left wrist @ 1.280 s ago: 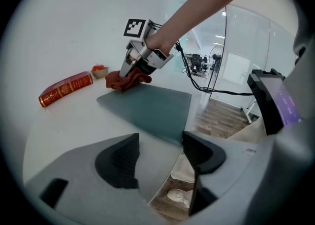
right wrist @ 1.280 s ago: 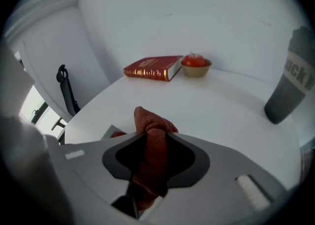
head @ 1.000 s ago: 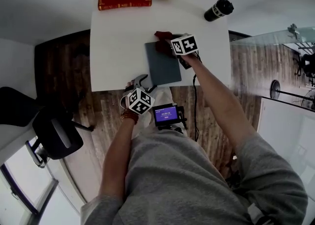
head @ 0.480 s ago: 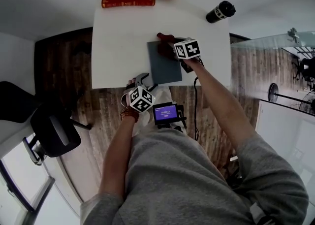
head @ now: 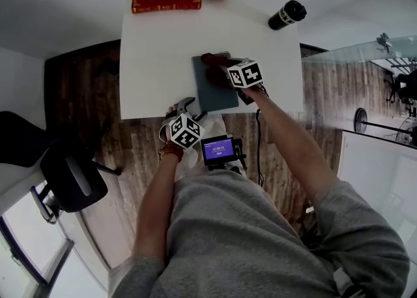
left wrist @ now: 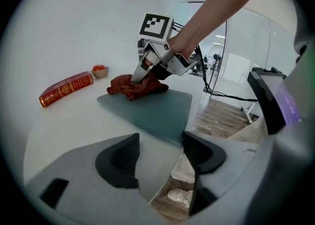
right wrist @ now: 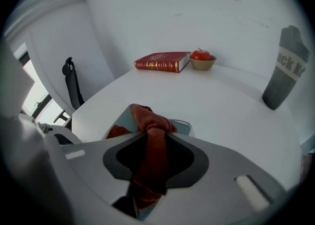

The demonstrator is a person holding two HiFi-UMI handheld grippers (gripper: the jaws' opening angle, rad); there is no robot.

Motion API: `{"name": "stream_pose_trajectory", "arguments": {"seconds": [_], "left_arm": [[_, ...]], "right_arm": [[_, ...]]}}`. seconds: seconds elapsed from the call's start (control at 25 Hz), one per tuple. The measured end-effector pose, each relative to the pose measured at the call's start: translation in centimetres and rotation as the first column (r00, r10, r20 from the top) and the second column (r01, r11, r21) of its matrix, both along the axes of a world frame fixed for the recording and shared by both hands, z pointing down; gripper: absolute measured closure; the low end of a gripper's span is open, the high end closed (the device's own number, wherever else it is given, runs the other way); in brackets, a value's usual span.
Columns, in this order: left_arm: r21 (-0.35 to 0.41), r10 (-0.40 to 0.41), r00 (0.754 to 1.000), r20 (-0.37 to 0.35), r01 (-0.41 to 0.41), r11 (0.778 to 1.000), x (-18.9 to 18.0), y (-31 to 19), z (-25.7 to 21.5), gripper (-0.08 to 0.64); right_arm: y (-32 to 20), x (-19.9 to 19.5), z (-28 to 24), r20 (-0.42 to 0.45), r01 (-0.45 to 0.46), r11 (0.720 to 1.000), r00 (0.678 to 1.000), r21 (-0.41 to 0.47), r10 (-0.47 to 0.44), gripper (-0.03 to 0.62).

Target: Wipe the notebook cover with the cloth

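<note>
Currently, item by item.

Right gripper (right wrist: 156,156): jaws clenched on a fold of the red cloth (right wrist: 150,119), whose bunched end presses on the far part of the grey notebook (head: 217,91).

Notebook: flat on the white worktop (head: 153,55), its near edge close to the worktop's near edge.

Left gripper (left wrist: 160,152): jaws released with nothing between them, hovering at that near edge just short of the notebook.

Risk: the notebook is not pinned, so a stroke toward the person could drag it along and over the edge. A bunched cloth also wipes only a narrow strip.

Change from a second ago: cloth and right gripper have come nearer, from the cover's far corner onto the cover. Left gripper unmoved.
</note>
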State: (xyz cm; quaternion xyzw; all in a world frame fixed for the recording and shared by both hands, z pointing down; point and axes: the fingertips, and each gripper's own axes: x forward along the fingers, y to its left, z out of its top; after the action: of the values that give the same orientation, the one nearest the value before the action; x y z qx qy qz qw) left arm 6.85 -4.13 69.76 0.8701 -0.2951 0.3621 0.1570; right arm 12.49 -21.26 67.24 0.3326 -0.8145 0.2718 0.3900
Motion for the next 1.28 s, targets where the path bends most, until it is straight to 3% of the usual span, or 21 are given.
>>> {"name": "stream_pose_trajectory", "arguments": {"seconds": [1.28], "left_arm": [[0.002,0.003,1.000,0.000,-0.003,1.000,0.0,-0.3,0.2,0.276]], "right_arm": [[7.8,1.1,0.5,0.058,-0.007,1.000,0.998,-0.008,0.008,0.471]]}}
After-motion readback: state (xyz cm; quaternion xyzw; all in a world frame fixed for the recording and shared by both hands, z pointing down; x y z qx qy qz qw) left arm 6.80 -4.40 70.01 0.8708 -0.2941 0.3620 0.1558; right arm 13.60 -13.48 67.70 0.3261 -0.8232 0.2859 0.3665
